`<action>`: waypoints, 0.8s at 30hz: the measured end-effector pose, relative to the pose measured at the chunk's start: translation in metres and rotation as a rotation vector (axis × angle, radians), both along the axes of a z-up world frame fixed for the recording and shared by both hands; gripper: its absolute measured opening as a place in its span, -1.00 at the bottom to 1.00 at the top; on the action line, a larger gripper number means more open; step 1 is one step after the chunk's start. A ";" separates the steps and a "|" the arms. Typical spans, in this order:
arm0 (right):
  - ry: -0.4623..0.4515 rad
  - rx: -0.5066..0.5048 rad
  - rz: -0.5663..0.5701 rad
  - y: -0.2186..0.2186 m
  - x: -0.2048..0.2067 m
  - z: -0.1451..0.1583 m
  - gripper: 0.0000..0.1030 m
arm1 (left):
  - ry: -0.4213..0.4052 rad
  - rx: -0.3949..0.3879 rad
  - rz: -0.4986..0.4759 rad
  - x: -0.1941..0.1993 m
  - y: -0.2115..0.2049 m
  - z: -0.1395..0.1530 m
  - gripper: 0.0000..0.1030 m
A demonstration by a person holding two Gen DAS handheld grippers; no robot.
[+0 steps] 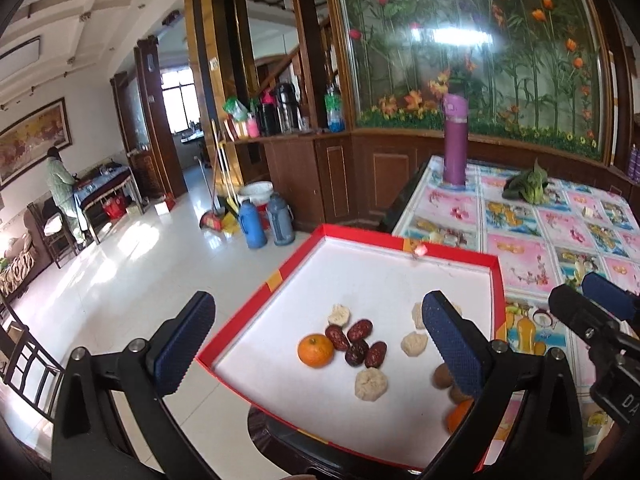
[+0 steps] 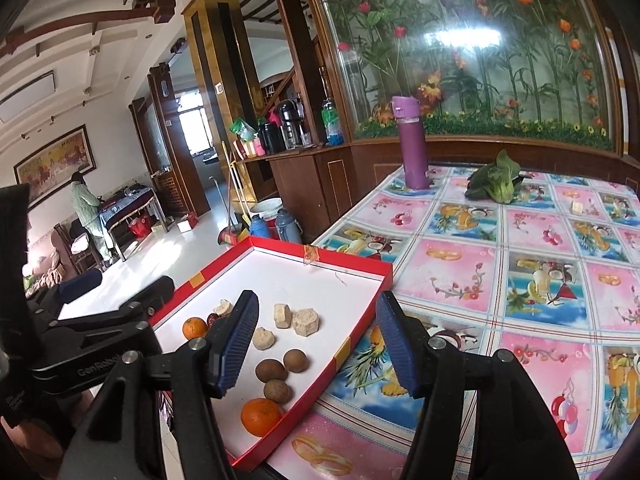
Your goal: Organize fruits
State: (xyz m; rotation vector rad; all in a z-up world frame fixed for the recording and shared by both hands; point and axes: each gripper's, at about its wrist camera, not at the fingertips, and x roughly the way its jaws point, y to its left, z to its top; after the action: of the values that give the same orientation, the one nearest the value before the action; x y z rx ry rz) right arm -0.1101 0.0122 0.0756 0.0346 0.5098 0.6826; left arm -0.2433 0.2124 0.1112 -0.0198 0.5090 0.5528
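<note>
— On the worktop [image 2: 460,276], at our nine o'clock, we see the tray [image 1: 400,240] with oranges [image 1: 315,350], dates [image 1: 356,340] and pale lumps [image 1: 371,385].
— Our left claw [image 1: 316,344] and right claw [image 2: 316,340] both hang spread, empty, above it.

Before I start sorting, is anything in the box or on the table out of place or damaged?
Mainly the red box: it juts past the table's corner over the floor. Its far rim has a torn taped spot. A leafy green lies loose on the tablecloth. No fruit has spilled outside the box.
</note>
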 end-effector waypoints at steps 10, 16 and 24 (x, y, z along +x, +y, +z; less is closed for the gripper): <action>-0.061 0.078 -0.010 -0.010 -0.013 0.021 0.19 | -0.174 -0.050 -0.058 -0.041 -0.003 0.050 1.00; -0.113 0.124 -0.025 -0.016 -0.022 0.035 0.32 | -0.155 -0.064 -0.070 -0.034 0.002 0.052 1.00; -0.089 0.126 -0.009 -0.015 -0.023 0.034 0.32 | -0.075 -0.006 0.023 -0.027 0.008 0.032 1.00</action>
State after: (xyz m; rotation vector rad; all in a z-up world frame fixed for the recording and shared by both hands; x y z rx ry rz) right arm -0.1331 -0.0028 0.1091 0.1243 0.3804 0.7032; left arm -0.2700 0.2201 0.1430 -0.0520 0.4381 0.5708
